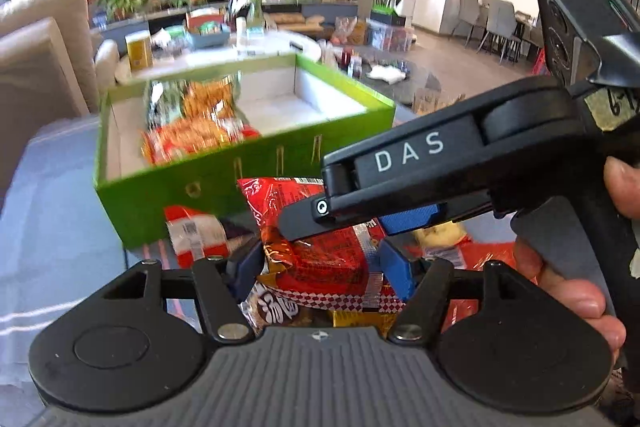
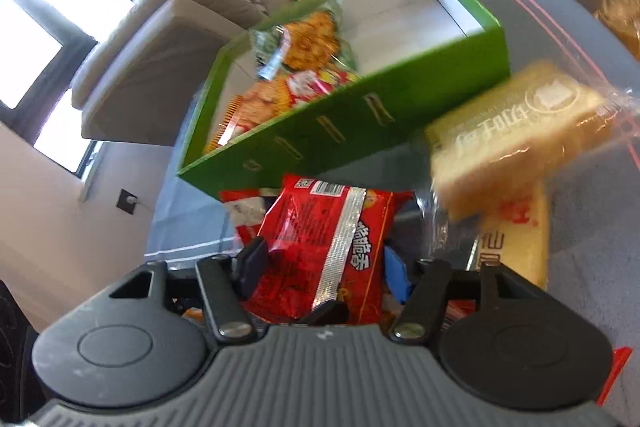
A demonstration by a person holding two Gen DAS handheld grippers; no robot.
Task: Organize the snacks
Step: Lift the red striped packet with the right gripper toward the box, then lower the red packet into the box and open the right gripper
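A red snack packet (image 1: pixel 320 259) (image 2: pixel 320 235) sits in front of a green box (image 1: pixel 248 183) (image 2: pixel 360 131). My left gripper (image 1: pixel 320 271) is shut on it, a blue pad pressed to each side. My right gripper (image 2: pixel 324 267) reaches in from the right and straddles the same packet; its jaws are open, with a small gap at the right pad. One of its black fingers (image 1: pixel 304 223) lies across the top of the packet. Several orange and green snack bags (image 1: pixel 192 123) (image 2: pixel 296 63) fill the left part of the box, and the right part shows bare white floor.
A red-and-white packet (image 1: pixel 196 231) lies left of the held one. A clear bag of sliced bread (image 2: pixel 516 131) and a yellow cake pack (image 2: pixel 516 247) lie to the right on the grey cloth. A beige sofa (image 1: pixel 40 67) stands left, and a cluttered round white table (image 1: pixel 256 47) stands behind the box.
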